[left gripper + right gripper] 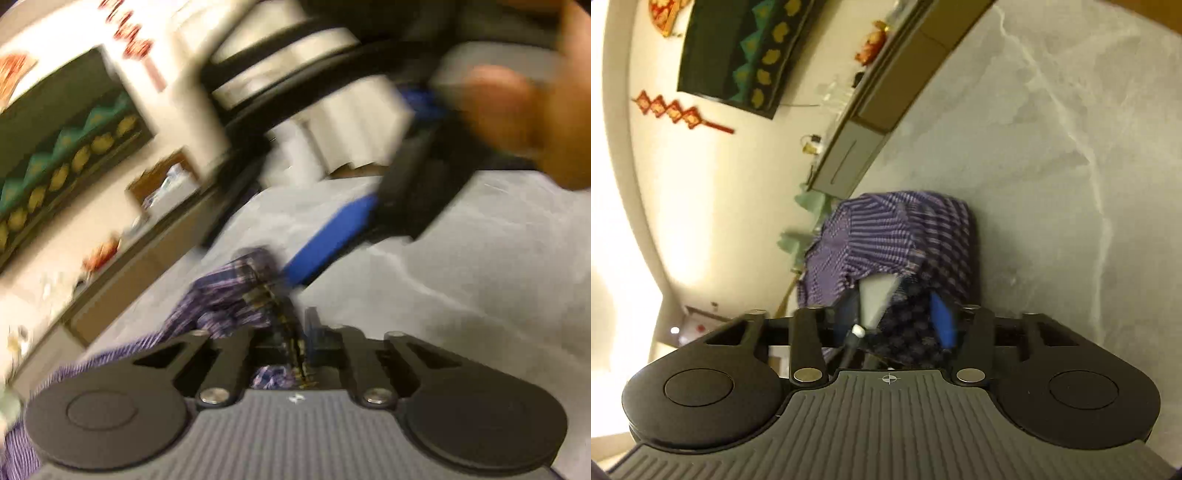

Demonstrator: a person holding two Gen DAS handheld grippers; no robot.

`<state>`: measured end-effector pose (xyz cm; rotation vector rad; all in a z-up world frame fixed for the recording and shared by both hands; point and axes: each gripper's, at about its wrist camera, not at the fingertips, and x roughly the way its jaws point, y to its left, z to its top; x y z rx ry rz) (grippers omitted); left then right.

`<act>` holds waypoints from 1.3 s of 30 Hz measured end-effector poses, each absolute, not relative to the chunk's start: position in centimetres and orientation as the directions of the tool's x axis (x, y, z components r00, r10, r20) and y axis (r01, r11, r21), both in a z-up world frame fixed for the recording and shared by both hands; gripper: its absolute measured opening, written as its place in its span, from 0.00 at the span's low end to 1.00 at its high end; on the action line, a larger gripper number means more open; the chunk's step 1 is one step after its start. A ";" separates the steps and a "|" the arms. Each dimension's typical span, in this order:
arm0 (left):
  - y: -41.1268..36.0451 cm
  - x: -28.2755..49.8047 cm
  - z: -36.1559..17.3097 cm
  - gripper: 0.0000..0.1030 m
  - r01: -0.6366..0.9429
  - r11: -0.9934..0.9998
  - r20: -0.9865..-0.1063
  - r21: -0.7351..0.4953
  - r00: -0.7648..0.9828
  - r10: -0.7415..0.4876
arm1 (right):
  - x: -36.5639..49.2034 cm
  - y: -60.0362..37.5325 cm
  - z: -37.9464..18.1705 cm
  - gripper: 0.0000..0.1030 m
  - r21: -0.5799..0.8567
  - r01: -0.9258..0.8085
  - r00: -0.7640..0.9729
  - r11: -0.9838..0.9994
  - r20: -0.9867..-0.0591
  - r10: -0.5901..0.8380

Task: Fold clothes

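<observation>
- Your left gripper (pixel 295 328) is squeezed tight. Its jaws are pinching a bunched bit of the purple checked cloth (pixel 221 295).
- In the left wrist view the cloth runs from the jaws down to the bottom left corner, over the grey marbled surface (pixel 480 277). This picture is blurry.
- Your right gripper (pixel 369 221) shows in that view too. It comes in from the top right, with its blue finger (pixel 332 236) reaching down to the cloth bunch. The tip is at the cloth, but the blur hides if it touches.
- Your hand (pixel 517 122) holds that gripper near the top right edge.
- In the right wrist view your right gripper (pixel 897 321) has its jaws partly apart. Dark folds of the purple checked cloth (pixel 894 236) sit between the blue fingers (pixel 942 325). You can't see the pads pressing on it, so it looks let go.
- The cloth bulges up in a puffy heap just past the fingers. It lies on the grey marbled surface (pixel 1052 166).
- A long low cabinet (pixel 871 114) stands past the surface by the wall, with small things on top.
- A dark picture (pixel 738 55) and a red hanging decoration (pixel 679 110) are on the wall.
</observation>
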<state>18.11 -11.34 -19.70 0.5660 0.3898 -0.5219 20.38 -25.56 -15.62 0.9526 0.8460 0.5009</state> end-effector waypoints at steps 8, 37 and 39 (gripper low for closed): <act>12.5 24.2 -1.9 0.06 0.441 0.897 -0.477 -0.033 0.782 -0.402 | 18.6 -23.3 -12.0 0.54 0.779 -0.065 0.656 0.623 -0.437 0.615; 39.5 32.7 11.7 0.06 -0.050 0.997 -0.420 -0.058 0.907 0.021 | -0.4 4.8 -15.7 0.02 0.122 -0.180 0.730 0.976 -0.649 0.216; 40.0 33.4 11.2 0.06 -0.060 0.997 -0.439 -0.044 0.898 0.034 | -1.2 5.5 -15.2 0.02 0.107 -0.210 0.749 0.972 -0.622 0.230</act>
